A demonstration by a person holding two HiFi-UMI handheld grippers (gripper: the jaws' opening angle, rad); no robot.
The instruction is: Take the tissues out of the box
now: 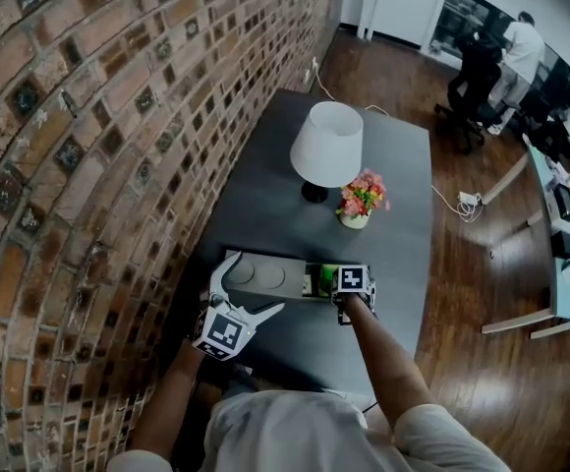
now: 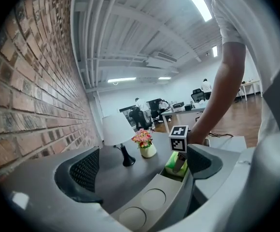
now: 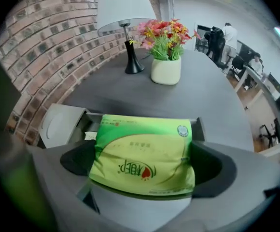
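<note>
A grey box (image 1: pixel 265 275) lies on the dark table (image 1: pixel 393 165), with its lid (image 2: pixel 149 202) slid toward my left. A green tissue pack (image 3: pixel 142 151) sticks out of the box's open end (image 3: pixel 77 124). My right gripper (image 3: pixel 142 166) stands with its jaws spread wide. The pack lies between the two pads, which are not squeezing it. In the head view the right gripper (image 1: pixel 336 288) is at the box's right end by the green pack (image 1: pixel 316 281). My left gripper (image 1: pixel 254 285) is open around the box's left end. Its left pad (image 2: pixel 84 170) stands well off the lid.
A white lamp (image 1: pixel 326 146) and a small pot of flowers (image 1: pixel 361 200) stand behind the box. A brick wall (image 1: pixel 88 165) runs along the table's left. A power strip (image 1: pixel 467 202) lies on the wood floor. People (image 1: pixel 501 67) and desks (image 1: pixel 560 244) are at the right.
</note>
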